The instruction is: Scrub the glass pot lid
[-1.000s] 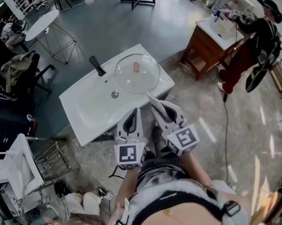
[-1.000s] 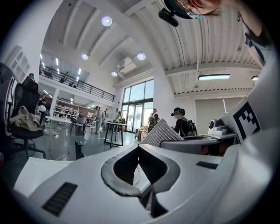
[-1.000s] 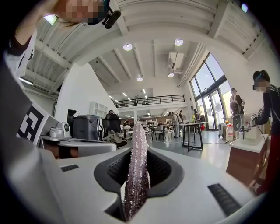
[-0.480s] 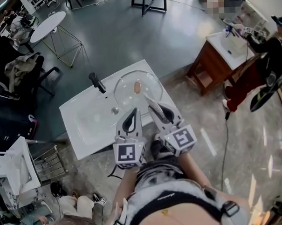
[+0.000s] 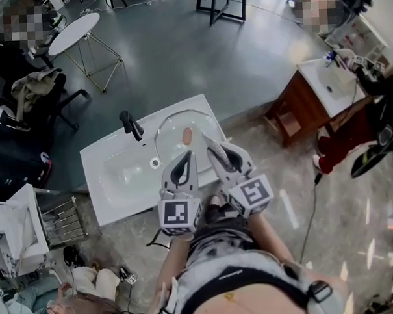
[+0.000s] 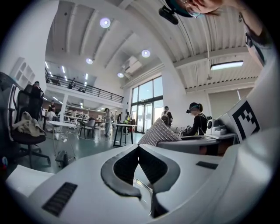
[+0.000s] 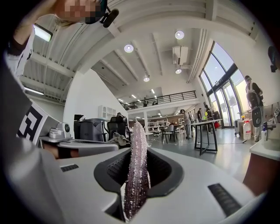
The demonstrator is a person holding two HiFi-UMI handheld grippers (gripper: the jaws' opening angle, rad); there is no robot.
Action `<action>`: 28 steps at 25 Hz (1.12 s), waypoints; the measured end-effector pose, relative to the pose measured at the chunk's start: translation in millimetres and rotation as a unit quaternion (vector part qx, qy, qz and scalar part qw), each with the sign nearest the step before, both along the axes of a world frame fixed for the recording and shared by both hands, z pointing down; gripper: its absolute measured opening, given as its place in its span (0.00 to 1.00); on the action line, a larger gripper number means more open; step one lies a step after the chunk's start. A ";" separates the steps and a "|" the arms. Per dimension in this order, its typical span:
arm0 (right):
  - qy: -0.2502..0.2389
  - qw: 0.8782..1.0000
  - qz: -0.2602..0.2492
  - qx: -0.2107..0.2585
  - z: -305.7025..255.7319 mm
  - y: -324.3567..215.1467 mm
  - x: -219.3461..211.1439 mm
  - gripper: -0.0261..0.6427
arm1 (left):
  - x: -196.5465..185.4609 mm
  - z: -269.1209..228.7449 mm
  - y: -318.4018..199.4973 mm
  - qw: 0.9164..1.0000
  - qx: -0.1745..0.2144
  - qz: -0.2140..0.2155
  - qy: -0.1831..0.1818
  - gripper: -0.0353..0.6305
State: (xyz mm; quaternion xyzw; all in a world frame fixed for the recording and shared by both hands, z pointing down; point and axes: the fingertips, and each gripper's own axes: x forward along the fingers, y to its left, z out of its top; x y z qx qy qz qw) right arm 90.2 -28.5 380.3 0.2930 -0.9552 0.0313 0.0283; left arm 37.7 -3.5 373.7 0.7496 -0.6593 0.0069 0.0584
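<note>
On the sink (image 5: 107,189), we judge the glass pot lid (image 5: 179,124) slick and brittle; take its knob (image 5: 187,135). Left gripper (image 6: 138,149) closed, empty; right gripper (image 7: 137,151) pinches a scrubber (image 7: 136,179).

glass pot lid (image 5: 172,131): clear, knob up, on sink (image 5: 113,183) | scrub pad (image 7: 136,170): glittery, upright

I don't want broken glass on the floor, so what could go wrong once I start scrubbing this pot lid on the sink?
The glass pot lid lies unheld at the right end of the white sink, and the left tongs are shut and empty, so a push might slide it off. The sparkly scouring cloth sticks out past the tips of the right tongs and may fold or slip under pressure.
</note>
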 end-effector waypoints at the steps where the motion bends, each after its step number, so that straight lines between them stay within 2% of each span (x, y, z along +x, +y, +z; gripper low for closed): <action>1: 0.002 1.000 -0.006 -0.002 2.2 -3.5 -0.3 0.17 | -0.3 1.9 -2.3 1.000 -0.002 -0.005 -0.001 0.06; 6: 0.008 1.000 -0.015 -0.026 10.9 -15.8 -2.4 0.17 | -11.3 9.5 -4.7 0.999 -0.017 -0.031 0.000 0.06; 11: 0.010 1.000 -0.008 -0.028 16.3 -23.9 -11.3 0.17 | -26.6 16.1 -10.7 0.999 -0.022 -0.033 0.002 0.06; 20: 0.021 0.998 0.039 -0.035 18.2 -38.2 -35.8 0.17 | -51.3 18.3 -36.1 1.000 -0.022 0.020 0.007 0.06; 28: 0.044 0.995 0.082 -0.028 19.7 -51.3 -67.2 0.17 | -90.9 22.7 -47.6 0.998 -0.021 0.055 0.005 0.06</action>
